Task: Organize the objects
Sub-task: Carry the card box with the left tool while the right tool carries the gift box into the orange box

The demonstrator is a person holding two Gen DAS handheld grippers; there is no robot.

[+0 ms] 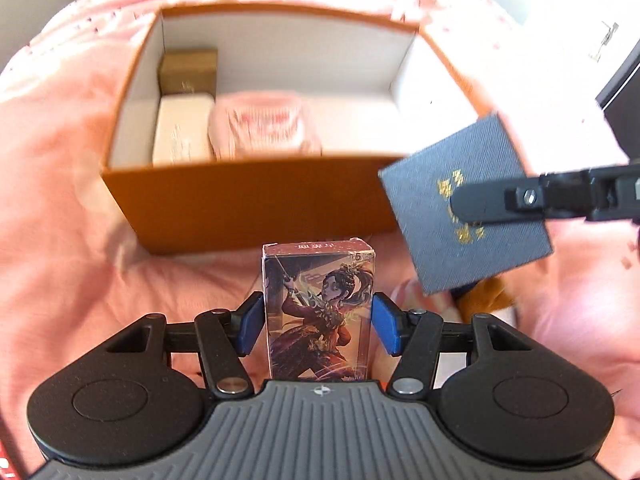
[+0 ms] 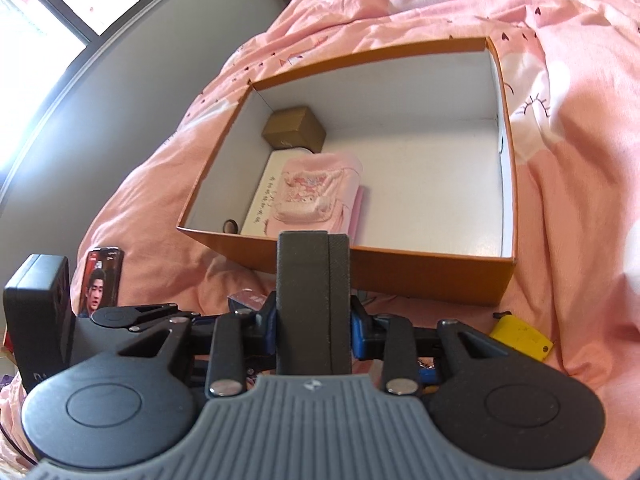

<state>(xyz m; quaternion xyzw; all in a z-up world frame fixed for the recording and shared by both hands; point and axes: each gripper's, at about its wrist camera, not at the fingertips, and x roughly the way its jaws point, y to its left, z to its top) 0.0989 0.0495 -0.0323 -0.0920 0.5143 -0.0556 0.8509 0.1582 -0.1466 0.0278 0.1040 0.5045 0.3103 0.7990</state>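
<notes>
My left gripper is shut on an upright card box printed with a warrior figure; both blue pads press its sides. It hangs over the pink bedcover, just short of the orange storage box. A grey-blue cloth box with gold characters hangs tilted at that box's front right corner, with one finger of my right gripper lying across it. In the right wrist view, my right gripper is shut on the grey-blue box, seen edge-on before the orange box.
Inside the orange box lie a small brown box, a white box and a pink pouch; its right half is bare. On the bedcover are a yellow object and a portrait card. A black box stands far right.
</notes>
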